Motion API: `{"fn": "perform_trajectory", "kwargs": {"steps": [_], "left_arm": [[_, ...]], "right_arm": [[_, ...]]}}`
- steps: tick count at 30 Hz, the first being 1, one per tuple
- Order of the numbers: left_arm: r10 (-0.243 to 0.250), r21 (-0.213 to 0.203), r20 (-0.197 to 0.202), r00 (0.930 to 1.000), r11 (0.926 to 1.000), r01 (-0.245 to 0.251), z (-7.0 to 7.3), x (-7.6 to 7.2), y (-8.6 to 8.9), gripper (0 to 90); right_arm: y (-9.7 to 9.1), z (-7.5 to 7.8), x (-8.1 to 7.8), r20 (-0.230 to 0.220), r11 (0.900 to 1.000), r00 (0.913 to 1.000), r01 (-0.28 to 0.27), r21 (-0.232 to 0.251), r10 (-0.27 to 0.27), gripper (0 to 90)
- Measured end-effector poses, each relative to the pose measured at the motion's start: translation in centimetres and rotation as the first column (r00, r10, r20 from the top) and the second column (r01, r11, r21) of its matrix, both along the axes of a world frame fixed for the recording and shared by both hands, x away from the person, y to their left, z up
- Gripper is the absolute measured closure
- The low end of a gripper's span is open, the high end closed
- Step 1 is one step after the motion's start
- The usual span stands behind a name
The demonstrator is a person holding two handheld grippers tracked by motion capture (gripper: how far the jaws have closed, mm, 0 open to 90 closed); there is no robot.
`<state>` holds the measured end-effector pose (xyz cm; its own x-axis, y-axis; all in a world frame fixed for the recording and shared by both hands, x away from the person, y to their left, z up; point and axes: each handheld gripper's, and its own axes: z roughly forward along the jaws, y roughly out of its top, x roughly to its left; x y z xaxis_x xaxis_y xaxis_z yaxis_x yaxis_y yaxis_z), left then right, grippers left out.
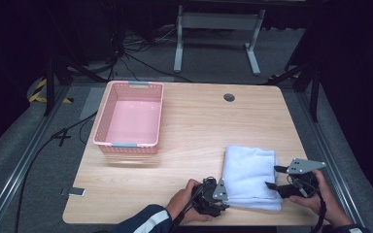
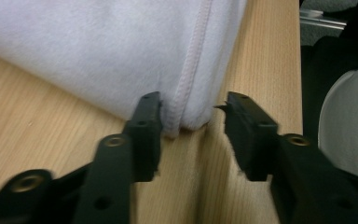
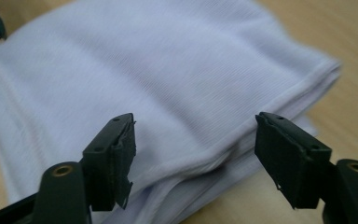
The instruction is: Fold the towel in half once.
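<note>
The wooden worktop point(image 1: 194, 131) carries a pink basket point(image 1: 130, 118) well beyond the left claw point(image 1: 219, 191). A folded white towel point(image 1: 250, 175) lies between both claws. The left claw straddles the towel's near corner part-open without pinching; the right claw point(image 1: 272, 177) gapes wide over its edge, holding nothing.

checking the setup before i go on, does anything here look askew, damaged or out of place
Nothing stands out. The folded white towel lies flat and tidy near the front edge of the table, and the pink basket sits upright and square at the back left. The left gripper and right gripper flank the towel with jaws open.
</note>
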<state>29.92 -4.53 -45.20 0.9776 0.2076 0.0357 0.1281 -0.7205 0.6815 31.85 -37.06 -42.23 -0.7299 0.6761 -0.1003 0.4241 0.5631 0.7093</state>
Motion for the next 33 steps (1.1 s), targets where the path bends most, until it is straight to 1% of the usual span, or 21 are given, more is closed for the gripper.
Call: {"fn": "perform_trajectory", "kwargs": {"steps": [2,4,5,6,7,8,10,12,13,14,16,17,19,21,22,24,25,27,29,31,33], "left_arm": [[0.056,-0.022,-0.014,0.9983,0.9982,-0.056,-0.1,0.4,0.6,35.6],[0.088,-0.027,-0.037,0.9954,0.9956,-0.089,-0.3,1.1,0.8,25.4],[0.096,-0.035,-0.056,0.9938,0.9946,-0.098,-0.5,1.3,0.7,21.7],[0.097,-0.039,-0.066,0.9931,0.9943,-0.099,-0.7,1.4,0.5,20.6],[0.081,-0.044,-0.065,0.9946,0.9955,-0.084,-0.9,1.5,0.2,19.6],[0.072,-0.032,-0.068,0.9951,0.9967,-0.074,-1.0,1.4,-0.2,18.8],[0.061,-0.002,-0.048,0.997,0.9981,-0.061,-1.3,1.4,-1.0,18.7],[0.06,-0.005,-0.054,0.9967,0.9981,-0.061,-1.7,1.5,-1.4,18.7],[0.055,0.002,-0.04,0.9977,0.9985,-0.055,-1.7,1.5,-1.5,18.2],[0.065,-0.005,-0.035,0.9973,0.9979,-0.065,-1.7,1.5,-1.5,18.3],[0.078,-0.002,-0.035,0.9964,0.997,-0.078,-1.7,1.6,-1.6,18.4],[0.072,-0.001,-0.031,0.9969,0.9974,-0.072,-1.8,1.7,-1.6,17.8],[0.074,-0.002,-0.029,0.9969,0.9973,-0.074,-1.8,1.7,-1.7,18.1],[0.071,-0.004,-0.026,0.9971,0.9974,-0.071,-1.8,1.6,-1.8,19.1],[0.066,-0.016,-0.022,0.9976,0.9977,-0.066,-1.8,1.6,-1.8,20.5],[0.069,-0.018,-0.023,0.9974,0.9974,-0.069,-1.8,1.6,-1.9,23.9],[0.069,-0.02,-0.028,0.9972,0.9974,-0.069,-1.7,1.6,-1.9,26.9],[0.061,-0.024,-0.025,0.9978,0.9978,-0.062,-1.6,1.7,-1.9,33.0],[0.056,-0.023,-0.016,0.9983,0.9982,-0.056,-1.5,1.8,-1.8,40.5],[0.057,-0.026,-0.016,0.9982,0.998,-0.057,-1.5,1.9,-1.7,46.7],[0.056,-0.023,-0.017,0.9983,0.9981,-0.057,-1.4,1.9,-1.8,51.5]], "right_arm": [[-0.3,0.6,1.0,0.014,0.9981,0.9989,0.044,0.042,-0.045,22.6],[-0.4,0.8,2.2,-0.002,0.9939,0.9975,0.071,0.085,-0.071,20.3],[-0.4,0.8,2.9,-0.007,0.9931,0.9966,0.082,0.083,-0.082,18.9],[-0.5,0.6,3.6,-0.006,0.9919,0.9948,0.101,0.077,-0.101,18.8],[-0.6,0.3,4.3,-0.026,0.9895,0.9927,0.119,0.082,-0.117,17.7],[-0.6,-0.1,4.9,-0.06,0.9869,0.9898,0.134,0.089,-0.129,16.1],[-0.6,-1.0,5.7,-0.095,0.9869,0.9851,0.149,0.062,-0.143,15.1],[-0.8,-1.8,6.1,-0.128,0.9844,0.9798,0.163,0.066,-0.154,13.4],[-0.9,-2.1,6.2,-0.142,0.9824,0.9767,0.172,0.072,-0.161,10.5],[-0.9,-2.3,6.3,-0.16,0.9802,0.9717,0.187,0.067,-0.174,6.9],[-0.9,-2.8,6.5,-0.17,0.9759,0.965,0.212,0.054,-0.2,0.0],[-0.9,-3.0,6.6,-0.188,0.9725,0.9589,0.227,0.054,-0.213,0.2],[-0.9,-3.3,6.8,-0.223,0.9689,0.9511,0.236,0.076,-0.214,0.0],[-0.8,-3.4,6.8,-0.211,0.971,0.9554,0.227,0.075,-0.207,0.0],[-0.6,-3.4,6.8,-0.206,0.9741,0.9585,0.215,0.069,-0.197,0.5],[-0.2,-3.3,6.7,-0.202,0.979,0.9626,0.196,0.057,-0.181,5.9],[0.0,-3.2,6.7,-0.193,0.9842,0.9696,0.165,0.065,-0.15,13.6],[0.4,-3.1,6.5,-0.198,0.9874,0.9735,0.133,0.087,-0.113,24.1],[0.6,-3.0,6.4,-0.207,0.988,0.9756,0.1,0.117,-0.074,38.0],[0.7,-3.0,6.4,-0.221,0.9865,0.9739,0.083,0.141,-0.05,46.0],[0.9,-3.0,6.5,-0.228,0.9859,0.9731,0.071,0.151,-0.035,50.8]]}}
